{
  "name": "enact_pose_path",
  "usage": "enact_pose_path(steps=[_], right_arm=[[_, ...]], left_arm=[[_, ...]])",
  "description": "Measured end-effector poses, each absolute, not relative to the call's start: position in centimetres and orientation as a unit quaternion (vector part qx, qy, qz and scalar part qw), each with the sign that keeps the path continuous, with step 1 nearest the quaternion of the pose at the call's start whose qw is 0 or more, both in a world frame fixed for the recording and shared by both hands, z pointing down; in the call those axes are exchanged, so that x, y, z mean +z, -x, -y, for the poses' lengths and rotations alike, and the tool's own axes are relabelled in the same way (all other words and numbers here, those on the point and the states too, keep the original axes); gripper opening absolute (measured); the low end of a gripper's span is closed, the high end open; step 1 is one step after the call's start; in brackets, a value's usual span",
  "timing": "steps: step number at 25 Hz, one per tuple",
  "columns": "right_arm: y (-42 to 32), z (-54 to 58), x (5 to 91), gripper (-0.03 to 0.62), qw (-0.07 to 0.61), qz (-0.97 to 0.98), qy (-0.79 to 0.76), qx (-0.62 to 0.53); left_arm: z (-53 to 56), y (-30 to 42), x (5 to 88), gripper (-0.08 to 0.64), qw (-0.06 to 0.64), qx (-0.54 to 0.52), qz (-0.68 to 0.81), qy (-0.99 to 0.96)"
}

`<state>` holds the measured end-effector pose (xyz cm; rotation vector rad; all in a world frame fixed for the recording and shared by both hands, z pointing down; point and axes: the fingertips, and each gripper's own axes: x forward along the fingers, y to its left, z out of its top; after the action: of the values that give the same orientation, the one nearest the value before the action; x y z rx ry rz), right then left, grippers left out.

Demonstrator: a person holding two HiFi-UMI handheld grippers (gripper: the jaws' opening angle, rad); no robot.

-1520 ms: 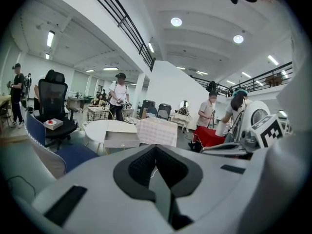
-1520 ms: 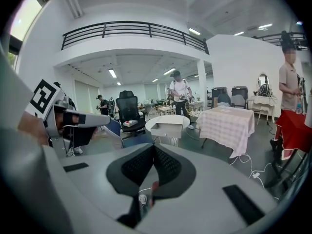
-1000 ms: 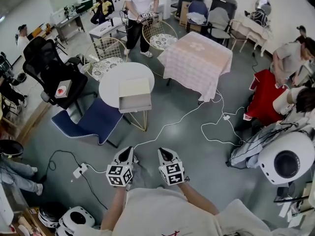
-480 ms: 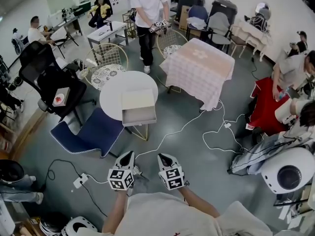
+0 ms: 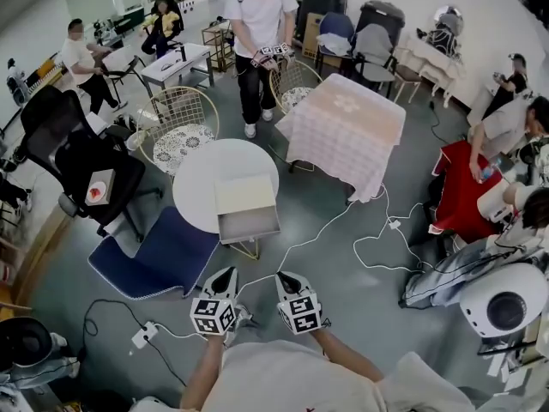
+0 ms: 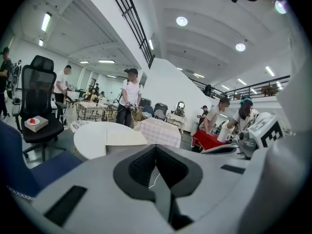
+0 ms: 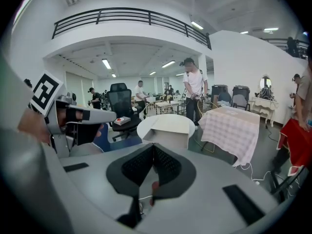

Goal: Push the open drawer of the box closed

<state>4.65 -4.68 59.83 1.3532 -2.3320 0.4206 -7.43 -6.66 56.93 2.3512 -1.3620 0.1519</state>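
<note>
A round white table (image 5: 196, 178) stands at the middle of my head view, and right of it is a table under a pink checked cloth (image 5: 343, 123). At the left I see a black office chair (image 5: 64, 157), with a blue seat (image 5: 154, 251) below it. A person in a white T-shirt (image 5: 257, 15) stands at top centre.

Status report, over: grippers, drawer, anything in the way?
Left gripper and right gripper shut, empty, short of the table. Drawer of the box open, untouched. Cable on floor between.
</note>
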Motion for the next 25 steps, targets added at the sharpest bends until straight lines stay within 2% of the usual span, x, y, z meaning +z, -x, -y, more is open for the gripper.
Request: enact_pose_path(steps=[18,25], right_arm=[[3.7,14.0,59.6,0.017,0.224,0.828,-0.494,0.140],[4.7,15.1,60.5,0.017,0.234,0.823,-0.496,0.148]], left_arm=[[15.6,14.8,56.4,0.012,0.209,0.044,0.459,-0.862],[17.3,15.9,57.0,0.012,0.213,0.048,0.453,-0.865]])
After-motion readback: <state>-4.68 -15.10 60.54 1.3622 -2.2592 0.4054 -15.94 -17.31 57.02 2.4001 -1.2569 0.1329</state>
